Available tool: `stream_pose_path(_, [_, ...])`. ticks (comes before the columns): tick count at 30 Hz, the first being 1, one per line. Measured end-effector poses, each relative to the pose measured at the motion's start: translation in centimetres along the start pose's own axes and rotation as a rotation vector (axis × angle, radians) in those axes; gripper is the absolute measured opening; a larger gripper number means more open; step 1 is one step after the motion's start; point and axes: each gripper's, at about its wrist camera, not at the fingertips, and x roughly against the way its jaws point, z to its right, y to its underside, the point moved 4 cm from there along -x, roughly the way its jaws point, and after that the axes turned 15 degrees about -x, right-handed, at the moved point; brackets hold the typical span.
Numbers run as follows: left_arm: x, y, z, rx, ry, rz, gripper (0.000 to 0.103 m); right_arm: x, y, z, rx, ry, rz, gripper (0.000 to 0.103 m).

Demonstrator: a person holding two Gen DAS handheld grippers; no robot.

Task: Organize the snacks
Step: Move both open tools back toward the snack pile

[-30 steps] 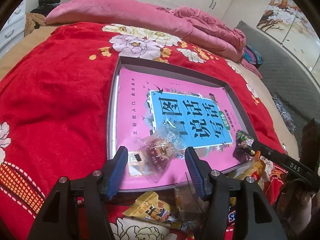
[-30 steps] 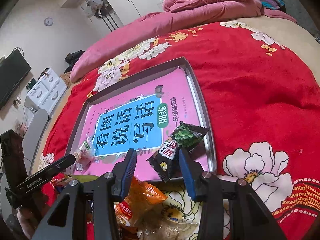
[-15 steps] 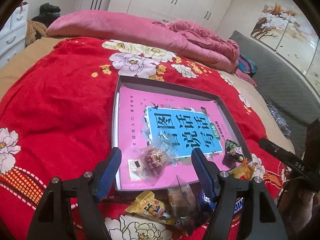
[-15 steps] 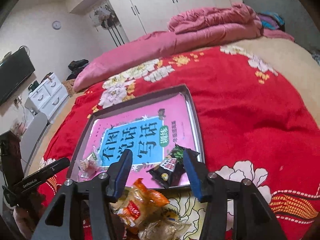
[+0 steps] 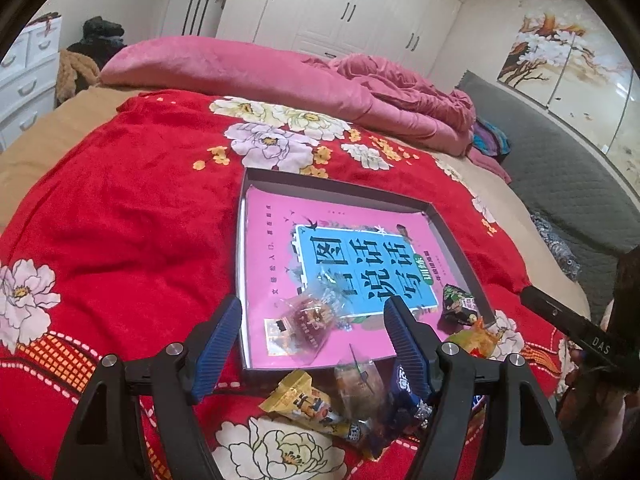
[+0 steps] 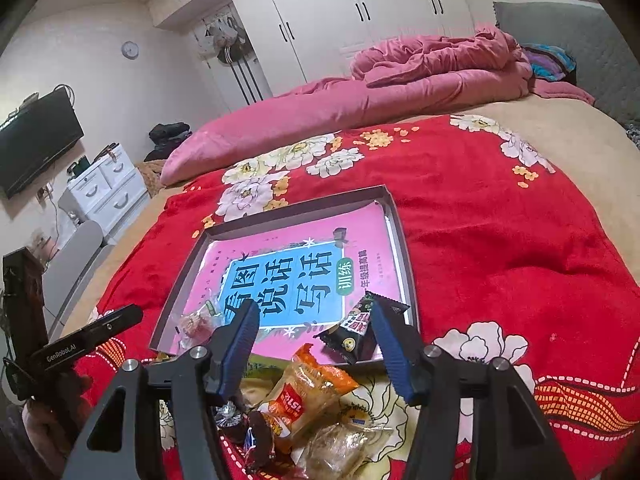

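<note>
**On the bed: snacks, tray and two grippers, itemised**

On a red floral blanket (image 5: 120,216) spread over the bed, the following stand recorded.

1. Shallow grey tray (image 5: 344,190), lined with a pink book (image 5: 280,240) that gives a flat floor on soft bedding. It looks to be the collecting place for the snacks.

2. Clear-wrapped snack (image 5: 308,320), lying in the tray's near-left corner, on the book.

3. Black-and-green packet (image 6: 360,326), in the tray's near-right corner, leaning on the rim (partly masked by a blue pad in the right wrist view).

4. Loose pile on the blanket just outside the tray's near edge, not yet sorted: yellow packet (image 5: 304,400), orange packet (image 6: 308,392), a clear-wrapped brown cake (image 6: 344,448) and small dark sweets (image 6: 256,436). A dark blue wrapper's print cannot be read.

5. Left gripper (image 5: 314,344): jaws apart, nothing between the pads; the clear-wrapped snack shows beyond them, untouched.

6. Right gripper (image 6: 314,348): jaws opening, nothing pressed between them; the black-and-green packet lies just past the right pad, apparently free.

Judgement: two items are placed and the pile remains, so the task is at an early stage. Both grippers sit above the pile, which suits a next reach down to it; crinkly wrappers may slip or drag a neighbour.
</note>
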Motion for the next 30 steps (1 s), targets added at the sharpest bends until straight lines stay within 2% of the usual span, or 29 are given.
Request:
stream_pose_path(9, [0.7,0.6,0.2,0.023,0.029,-0.007,0.076,0.5,1.2,-0.9,0.042,-0.001,0.004,0.066])
stream_pose_path(15, [0.8,1.0,1.6,-0.01,0.055,-0.018,0.076,0.7,2.0,-1.1,0.056,-0.004,-0.009,0.066])
stream_pose_path(30, [1.0,2.0,3.6,-0.044,0.064,-0.041,0.076,1.6,4.6,-1.8,0.095,-0.015,-0.056,0.066])
